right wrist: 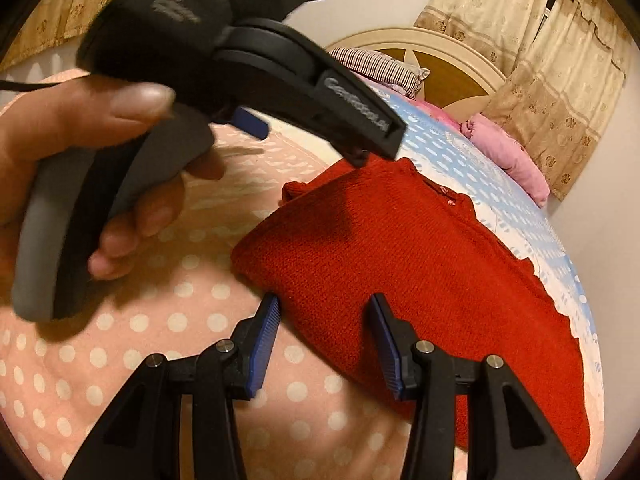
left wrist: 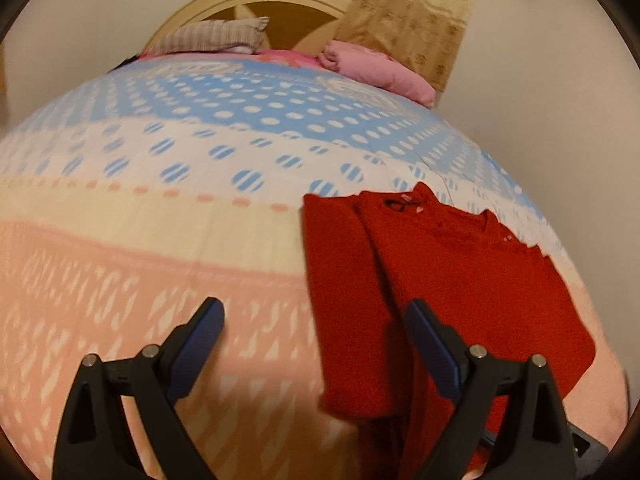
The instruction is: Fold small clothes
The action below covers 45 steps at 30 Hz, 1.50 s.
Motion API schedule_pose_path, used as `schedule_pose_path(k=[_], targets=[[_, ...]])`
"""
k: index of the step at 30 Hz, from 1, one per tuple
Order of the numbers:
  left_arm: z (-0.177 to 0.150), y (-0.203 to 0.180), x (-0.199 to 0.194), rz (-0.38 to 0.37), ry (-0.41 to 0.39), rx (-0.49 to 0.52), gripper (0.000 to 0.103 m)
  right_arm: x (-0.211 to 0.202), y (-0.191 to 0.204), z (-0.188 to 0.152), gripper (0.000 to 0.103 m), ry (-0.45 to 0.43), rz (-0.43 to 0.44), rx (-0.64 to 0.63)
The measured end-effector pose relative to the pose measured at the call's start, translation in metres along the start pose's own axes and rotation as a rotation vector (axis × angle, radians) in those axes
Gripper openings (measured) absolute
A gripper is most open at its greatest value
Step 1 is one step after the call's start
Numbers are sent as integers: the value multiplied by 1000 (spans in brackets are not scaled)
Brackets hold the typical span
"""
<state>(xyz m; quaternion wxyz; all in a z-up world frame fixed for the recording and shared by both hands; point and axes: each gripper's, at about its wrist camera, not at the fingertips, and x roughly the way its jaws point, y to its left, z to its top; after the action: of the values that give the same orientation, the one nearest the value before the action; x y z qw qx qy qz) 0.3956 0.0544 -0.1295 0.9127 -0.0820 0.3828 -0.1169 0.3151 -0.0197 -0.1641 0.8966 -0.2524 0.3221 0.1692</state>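
A small red knitted sweater (left wrist: 448,280) lies partly folded on the bed, one side turned over the body. It also shows in the right wrist view (right wrist: 400,256). My left gripper (left wrist: 316,312) is open and empty, hovering over the sweater's left edge, its right finger above the red knit. My right gripper (right wrist: 324,306) is open and empty, its jaws straddling the near edge of the sweater. The left gripper body (right wrist: 240,64), held in a hand (right wrist: 80,128), shows above the sweater in the right wrist view.
The bed has a pink, cream and blue patterned cover (left wrist: 160,240). A striped pillow (left wrist: 212,34) and a pink folded blanket (left wrist: 380,70) lie by the curved headboard (left wrist: 256,0). Beige curtains (right wrist: 560,80) hang behind.
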Motion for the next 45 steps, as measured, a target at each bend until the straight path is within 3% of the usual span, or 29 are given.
schedule_pose_path(k=[4, 9, 11, 13, 16, 17, 20, 24, 28, 29, 32, 33, 36, 40, 42, 45], targets=[[13, -8, 8, -7, 10, 23, 84, 0, -2, -1, 47, 0, 7, 7], [20, -8, 0, -95, -24, -34, 84, 1, -3, -1, 47, 0, 8, 8], [21, -16, 5, -88, 0, 4, 83, 1, -1, -1, 47, -1, 0, 1], [20, -23, 15, -93, 29, 38, 76, 0, 2, -1, 47, -4, -16, -11], [20, -26, 34, -107, 98, 37, 35, -1, 7, -1, 47, -9, -37, -28], [20, -27, 38, -113, 107, 37, 16, -1, 7, -2, 47, -10, -40, -30], [17, -32, 30, -93, 55, 80, 12, -1, 7, -2, 47, -12, -39, -26], [14, -22, 10, -112, -16, 52, 12, -2, 6, -2, 47, -14, -28, -14], [10, -12, 29, -75, 37, 34, 16, -2, 7, -2, 47, -16, -39, -19], [12, -11, 32, -66, 45, 19, 23, -3, 9, -2, 47, -16, -46, -25], [17, -14, 33, 46, 19, 12, 65, -4, 10, -2, 47, -19, -55, -28], [18, -15, 32, 83, 6, 22, 72, -4, 9, -2, 47, -19, -54, -26], [19, -12, 37, 119, 29, 29, 80, -7, 13, -2, 47, -20, -58, -23], [19, -7, 52, 71, 103, 7, 78, -7, 11, -2, 47, -22, -58, -9], [19, -10, 51, 23, 102, 23, 52, -8, 10, -2, 46, -23, -51, 0], [18, -19, 50, 6, 100, 67, 38, -8, 9, -2, 30, -22, -48, 3]])
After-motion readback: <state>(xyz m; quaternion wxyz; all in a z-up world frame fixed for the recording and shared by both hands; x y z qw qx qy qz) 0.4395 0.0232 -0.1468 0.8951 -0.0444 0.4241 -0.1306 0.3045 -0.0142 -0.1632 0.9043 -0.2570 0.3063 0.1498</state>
